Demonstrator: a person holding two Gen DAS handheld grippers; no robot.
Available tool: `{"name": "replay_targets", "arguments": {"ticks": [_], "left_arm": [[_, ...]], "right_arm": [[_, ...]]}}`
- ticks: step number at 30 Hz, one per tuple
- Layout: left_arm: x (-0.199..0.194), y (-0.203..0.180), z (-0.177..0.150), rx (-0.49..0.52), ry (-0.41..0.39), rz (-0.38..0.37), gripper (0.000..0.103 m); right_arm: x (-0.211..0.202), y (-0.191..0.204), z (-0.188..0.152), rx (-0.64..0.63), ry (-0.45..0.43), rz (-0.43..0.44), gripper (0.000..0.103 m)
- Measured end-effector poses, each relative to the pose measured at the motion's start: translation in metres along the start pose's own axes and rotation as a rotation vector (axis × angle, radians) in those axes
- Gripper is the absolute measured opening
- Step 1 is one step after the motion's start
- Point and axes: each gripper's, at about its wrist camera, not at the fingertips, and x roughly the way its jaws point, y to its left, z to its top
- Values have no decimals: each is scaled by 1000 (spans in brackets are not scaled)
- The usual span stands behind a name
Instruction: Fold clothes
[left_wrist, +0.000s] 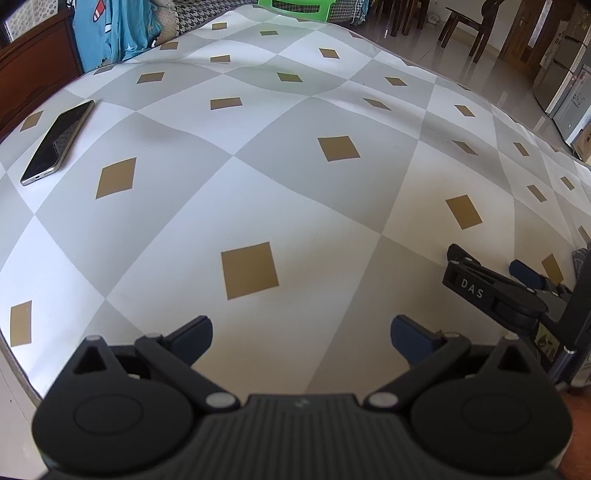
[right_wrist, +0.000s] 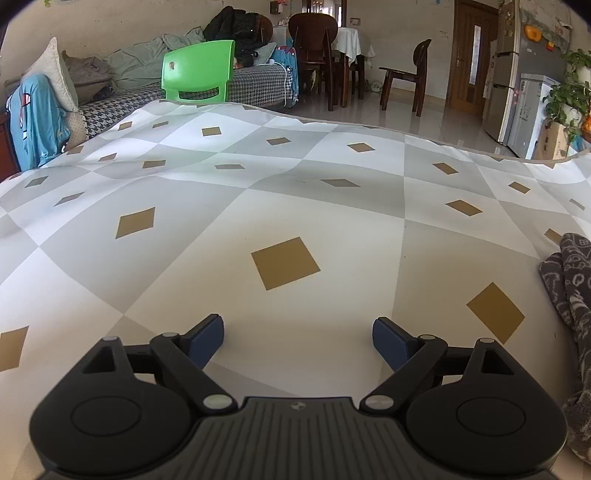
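Hovering low over the table (left_wrist: 295, 177), the left gripper (left_wrist: 301, 338) has its jaws spread wide with nothing between them, the blue pads (left_wrist: 195, 338) above a white-and-grey checked cover with tan diamonds. The right gripper (right_wrist: 297, 339) is likewise spread and empty over the same cover; in the left view it shows at the right edge (left_wrist: 491, 273), near the left one but apart from it, its jaws also parted. The cloth (right_wrist: 570, 295) to be folded, a dark grey piece with a pale pattern, lies bunched at the right edge of the right view, on the table's near right part and running out of frame; neither gripper touches it. In the left view only a sliver of it can be made out at the far right, behind the right gripper. A phone (left_wrist: 57, 142) lies flat, screen up, on the left part of the table, well apart from both grippers. Beyond the far edge stands a green chair (right_wrist: 197, 72), with a sofa (right_wrist: 122, 99) behind it and a blue garment (right_wrist: 37, 118) draped at its left end.
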Motion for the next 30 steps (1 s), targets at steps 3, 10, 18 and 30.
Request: {"name": "replay_targets", "arguments": {"ticks": [3, 10, 18, 30], "left_arm": [[1, -4, 0, 9, 0, -1, 103], [4, -3, 2, 1, 1, 9, 103], [1, 6, 7, -28, -37, 52, 103], [-10, 2, 7, -43, -56, 10, 103]], "right_arm": [[4, 0, 0, 7, -16, -11, 90], [11, -4, 3, 0, -33, -2, 94], [15, -4, 4, -16, -26, 7, 99], [15, -5, 4, -15, -21, 10, 103]]}}
